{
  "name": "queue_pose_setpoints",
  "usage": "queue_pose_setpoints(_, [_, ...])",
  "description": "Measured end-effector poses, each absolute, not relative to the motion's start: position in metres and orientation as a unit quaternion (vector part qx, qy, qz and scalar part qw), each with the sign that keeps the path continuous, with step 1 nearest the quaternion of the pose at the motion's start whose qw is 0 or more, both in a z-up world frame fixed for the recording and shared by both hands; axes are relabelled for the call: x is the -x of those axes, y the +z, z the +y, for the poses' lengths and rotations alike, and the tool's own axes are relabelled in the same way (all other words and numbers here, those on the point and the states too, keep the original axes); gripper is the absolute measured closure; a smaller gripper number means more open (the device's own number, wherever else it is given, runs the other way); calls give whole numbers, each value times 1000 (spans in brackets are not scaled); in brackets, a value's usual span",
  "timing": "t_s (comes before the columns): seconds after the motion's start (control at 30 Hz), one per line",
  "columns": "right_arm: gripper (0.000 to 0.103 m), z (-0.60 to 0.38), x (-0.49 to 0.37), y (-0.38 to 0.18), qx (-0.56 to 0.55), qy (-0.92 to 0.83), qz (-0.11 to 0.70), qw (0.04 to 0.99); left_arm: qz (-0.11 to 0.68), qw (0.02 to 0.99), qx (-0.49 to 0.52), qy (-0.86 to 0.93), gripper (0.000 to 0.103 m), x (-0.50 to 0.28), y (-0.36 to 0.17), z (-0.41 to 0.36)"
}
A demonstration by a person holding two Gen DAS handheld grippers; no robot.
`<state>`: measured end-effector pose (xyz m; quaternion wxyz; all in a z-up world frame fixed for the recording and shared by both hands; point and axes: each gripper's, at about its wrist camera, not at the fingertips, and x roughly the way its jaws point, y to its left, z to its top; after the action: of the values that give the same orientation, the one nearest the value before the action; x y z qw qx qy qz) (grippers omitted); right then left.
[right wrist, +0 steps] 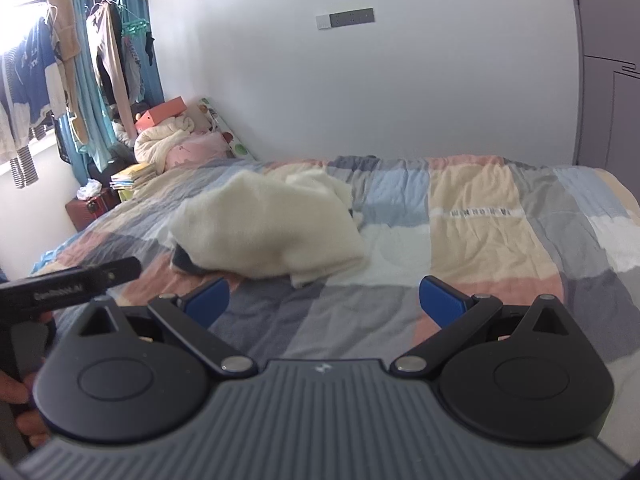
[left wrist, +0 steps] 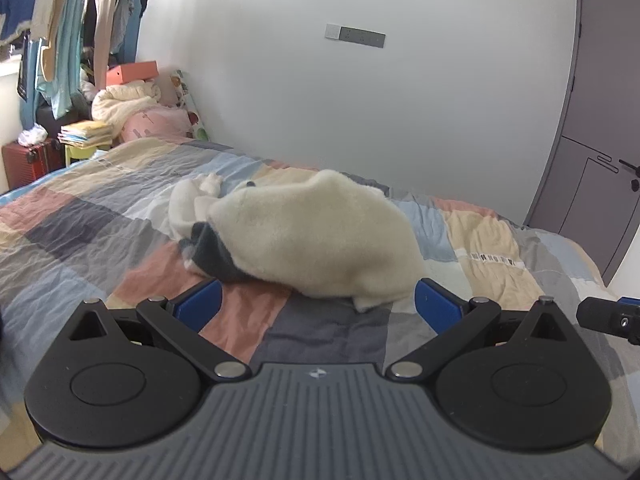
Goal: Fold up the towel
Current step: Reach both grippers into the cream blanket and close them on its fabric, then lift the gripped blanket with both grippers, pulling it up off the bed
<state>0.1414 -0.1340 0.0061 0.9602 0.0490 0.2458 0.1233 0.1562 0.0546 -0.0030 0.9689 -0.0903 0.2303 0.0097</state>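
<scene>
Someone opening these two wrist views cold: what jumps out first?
The crumpled cream fleece towel with a dark grey patch, heaped unfolded in the middle of the pastel patchwork bedspread. Next, the open blue-padded left gripper and right gripper low in each view, both empty; the left one sits closest to the heap's near edge. Then the cluttered rack of hanging clothes by the bright window at far left.

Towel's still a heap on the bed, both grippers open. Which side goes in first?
Left, probably. The left gripper is open with the crumpled towel straight ahead and its near edge between the fingers. The right gripper is open too, but the towel lies off to its left.
</scene>
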Motion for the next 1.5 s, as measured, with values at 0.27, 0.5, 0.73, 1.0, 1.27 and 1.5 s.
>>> queue_pose_setpoints(0.27, [0, -118, -218, -13, -80, 126, 236, 960, 271, 949, 163, -5, 0, -253, -45, 87])
queue_pose_setpoints(0.5, [0, -106, -279, -66, -164, 164, 275, 933, 317, 899, 298, -48, 1, -306, -122, 128])
queue_pose_setpoints(0.73, [7, -97, -338, -124, -227, 196, 318, 899, 297, 885, 355, -51, 3, -349, -163, 150])
queue_pose_setpoints(1.0, [36, -109, -376, -173, -286, 180, 340, 878, 275, 884, 374, -47, 45, -379, -193, 159])
queue_pose_setpoints(1.27, [89, -110, -368, -160, -274, 238, 283, 888, 198, 912, 343, -105, 87, -361, -175, 172])
queue_pose_setpoints(1.5, [93, -109, -334, -114, -196, 260, 209, 922, 148, 920, 330, -153, 89, -315, -147, 167])
